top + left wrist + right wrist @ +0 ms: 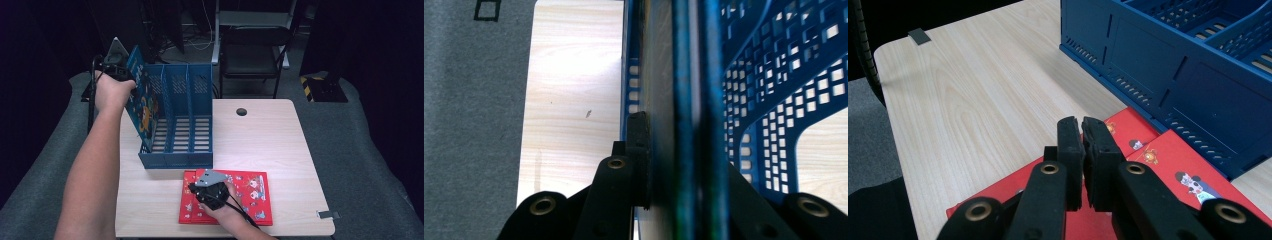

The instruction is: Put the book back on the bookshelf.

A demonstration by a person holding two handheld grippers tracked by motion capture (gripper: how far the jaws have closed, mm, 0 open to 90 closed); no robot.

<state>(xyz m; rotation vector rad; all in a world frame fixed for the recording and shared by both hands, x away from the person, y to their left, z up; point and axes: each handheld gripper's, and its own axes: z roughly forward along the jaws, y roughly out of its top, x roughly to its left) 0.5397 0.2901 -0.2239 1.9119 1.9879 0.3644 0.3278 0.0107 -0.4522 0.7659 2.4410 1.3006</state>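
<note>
A blue picture book stands tilted in the leftmost slot of the blue three-slot file rack. My left gripper is shut on its top edge. In the left gripper view the book's edge runs between the jaws, with the rack's perforated wall beside it. Red picture books lie flat at the table's front. My right gripper hovers over their left end, pointing left. In the right gripper view its pads are pressed together with nothing between them, above the red books.
The rack's two right slots hold nothing. The wooden table has a round cable hole at the back. A black chair stands behind it. A grey tape tab sits at the front right edge.
</note>
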